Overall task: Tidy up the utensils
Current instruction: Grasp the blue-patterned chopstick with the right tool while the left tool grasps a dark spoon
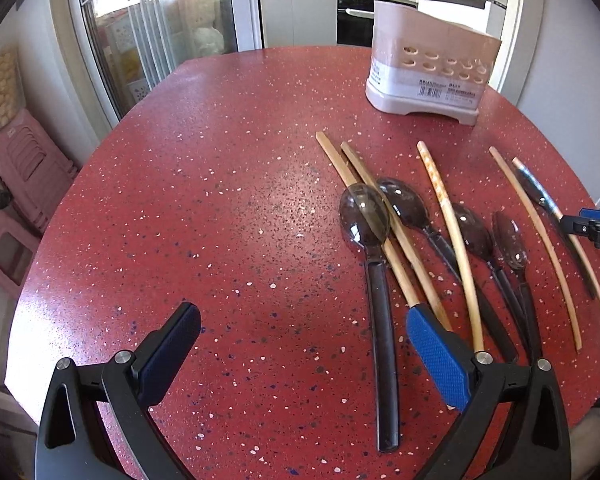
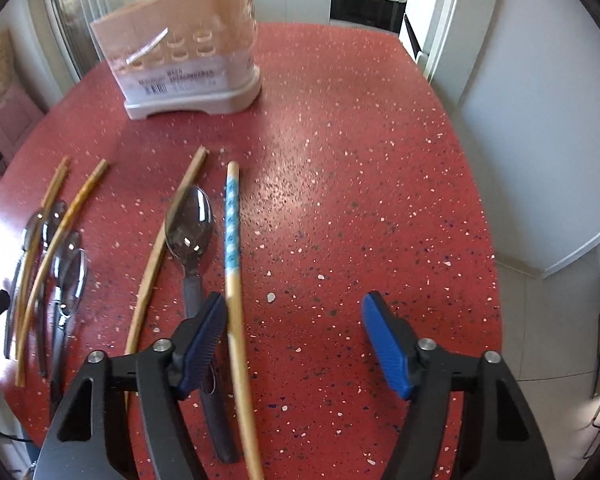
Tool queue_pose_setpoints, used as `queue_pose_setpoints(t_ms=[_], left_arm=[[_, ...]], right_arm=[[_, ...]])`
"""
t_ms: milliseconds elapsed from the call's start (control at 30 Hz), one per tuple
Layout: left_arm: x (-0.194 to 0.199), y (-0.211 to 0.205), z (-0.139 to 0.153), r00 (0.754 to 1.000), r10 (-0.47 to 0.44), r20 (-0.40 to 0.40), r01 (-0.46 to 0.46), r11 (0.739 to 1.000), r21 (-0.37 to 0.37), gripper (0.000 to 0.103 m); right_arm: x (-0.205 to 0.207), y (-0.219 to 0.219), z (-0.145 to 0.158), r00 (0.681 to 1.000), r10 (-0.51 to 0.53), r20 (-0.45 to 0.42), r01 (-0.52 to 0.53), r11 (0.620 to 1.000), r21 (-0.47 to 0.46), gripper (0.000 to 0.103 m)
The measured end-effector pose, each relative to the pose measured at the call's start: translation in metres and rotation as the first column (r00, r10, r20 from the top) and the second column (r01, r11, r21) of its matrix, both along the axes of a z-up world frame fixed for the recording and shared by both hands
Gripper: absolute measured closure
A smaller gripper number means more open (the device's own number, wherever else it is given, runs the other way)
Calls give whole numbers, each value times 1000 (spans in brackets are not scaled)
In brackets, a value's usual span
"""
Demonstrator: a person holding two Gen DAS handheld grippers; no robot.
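Blue-banded chopstick (image 2: 232,220) blurred between spread right gripper (image 2: 294,344) pads, untouched; left gripper (image 1: 300,356) wide, empty.

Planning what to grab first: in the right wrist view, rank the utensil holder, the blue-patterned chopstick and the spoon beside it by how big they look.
1. Utensil holder, bulkiest though farthest.
2. Blue-patterned chopstick, longest but thin; nearness exaggerates it.
3. Spoon, shorter, handle partly hidden.

Black tool (image 1: 300,356) frames, blue ribbed pads (image 2: 384,344), silver screws (image 2: 426,345)
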State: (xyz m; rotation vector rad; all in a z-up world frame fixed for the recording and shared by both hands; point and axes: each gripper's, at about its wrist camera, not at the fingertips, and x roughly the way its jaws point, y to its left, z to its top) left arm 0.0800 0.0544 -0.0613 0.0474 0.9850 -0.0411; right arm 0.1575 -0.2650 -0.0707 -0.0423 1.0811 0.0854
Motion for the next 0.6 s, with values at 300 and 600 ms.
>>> queue_pose_setpoints(t_ms=[300, 600], left_arm=[[18, -1, -6, 999, -14, -44, 14, 1000, 1, 0], [47, -8, -4, 988, -81, -130, 77, 996, -32, 0]], right_arm=[[18, 6, 2, 998, 46, -51, -46, 999, -4, 44], [55, 21, 7, 978, 116, -172, -120, 993, -11, 53]])
